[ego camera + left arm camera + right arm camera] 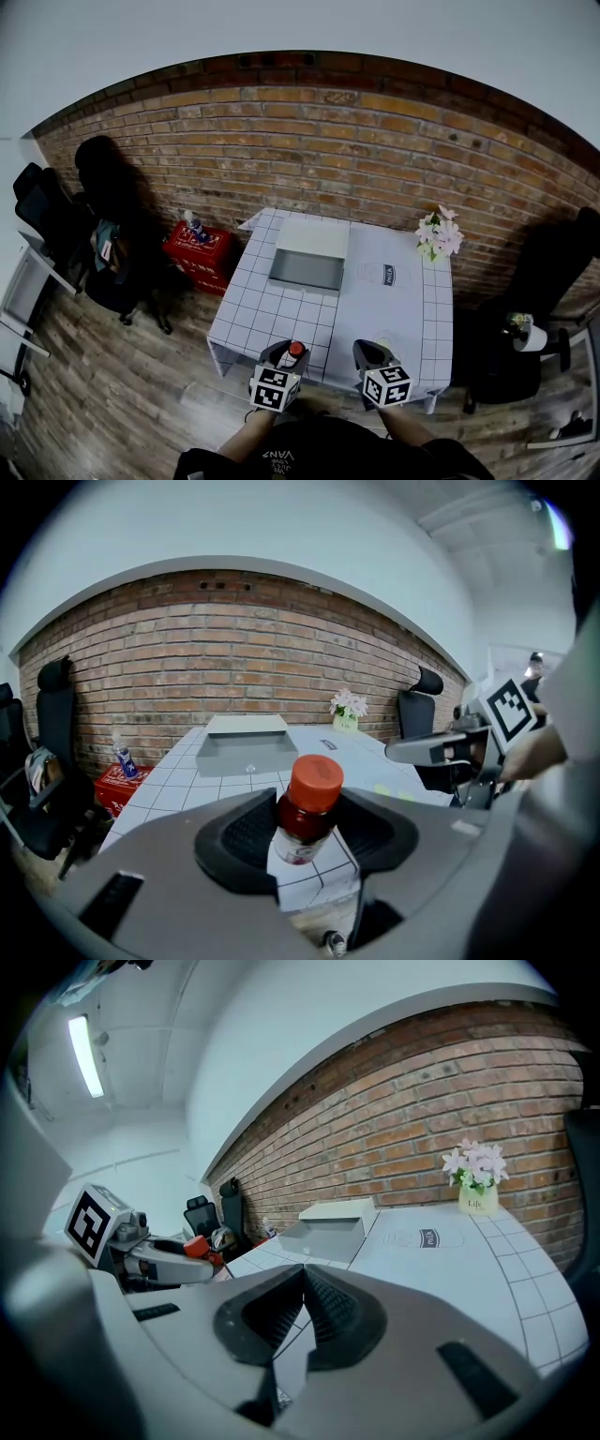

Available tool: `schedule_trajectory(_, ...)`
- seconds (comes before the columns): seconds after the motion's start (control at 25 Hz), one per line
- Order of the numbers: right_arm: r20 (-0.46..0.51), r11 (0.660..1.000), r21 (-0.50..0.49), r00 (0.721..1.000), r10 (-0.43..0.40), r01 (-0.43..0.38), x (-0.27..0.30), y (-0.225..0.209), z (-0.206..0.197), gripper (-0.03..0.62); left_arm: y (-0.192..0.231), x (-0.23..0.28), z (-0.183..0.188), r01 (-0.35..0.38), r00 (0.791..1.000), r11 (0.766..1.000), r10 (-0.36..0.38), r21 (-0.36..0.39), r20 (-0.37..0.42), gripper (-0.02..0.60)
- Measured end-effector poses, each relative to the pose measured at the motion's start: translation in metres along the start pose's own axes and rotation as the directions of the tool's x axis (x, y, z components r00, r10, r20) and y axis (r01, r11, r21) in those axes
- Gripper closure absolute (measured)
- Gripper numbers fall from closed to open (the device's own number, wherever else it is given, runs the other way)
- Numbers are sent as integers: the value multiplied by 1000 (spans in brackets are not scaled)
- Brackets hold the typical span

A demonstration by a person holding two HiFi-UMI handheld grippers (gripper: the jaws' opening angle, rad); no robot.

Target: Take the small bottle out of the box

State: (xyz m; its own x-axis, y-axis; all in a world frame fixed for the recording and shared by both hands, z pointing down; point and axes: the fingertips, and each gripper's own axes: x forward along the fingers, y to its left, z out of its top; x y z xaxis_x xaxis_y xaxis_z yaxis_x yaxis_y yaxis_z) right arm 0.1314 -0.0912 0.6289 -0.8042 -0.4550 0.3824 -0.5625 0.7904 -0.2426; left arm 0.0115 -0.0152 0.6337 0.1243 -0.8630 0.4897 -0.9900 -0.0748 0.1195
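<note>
A small bottle (306, 810) with an orange cap and dark red contents sits upright between the pads of my left gripper (305, 832), which is shut on it near the table's front edge. In the head view the small bottle (296, 351) shows as a red cap just ahead of the left gripper (284, 361). The grey open box (308, 266) stands at the back middle of the table, its lid up. My right gripper (372, 357) hovers at the front right, jaws shut with nothing between them. In the right gripper view the right gripper (302, 1312) shows its pads meeting.
The table (272, 314) has a white grid cloth. A flower pot (438, 236) stands at the back right, and a milk-label mat (382, 274) lies beside the box. A red crate (199, 251) with a bottle sits on the floor at left, near dark office chairs (103, 234).
</note>
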Motion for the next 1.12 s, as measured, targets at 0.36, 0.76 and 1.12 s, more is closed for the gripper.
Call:
schedule_trajectory(0.36,-16,1000,18,1000,8,-7,-4,3,-9,591,-7,-6,-11,2,1000,1000,-2,-15,-14,379)
schedule_trajectory(0.76,-21,1000,0,1000,-12,12,-11,1,-15,592,-13,-6,-14,6,1000,1000,-6,-21,-11,379)
schedule_trajectory(1.12,-13,1000,-17,1000,-18,18,-5,-1,-6,592,-9,1,-7,14,1000,1000,-14,-21,-6,379)
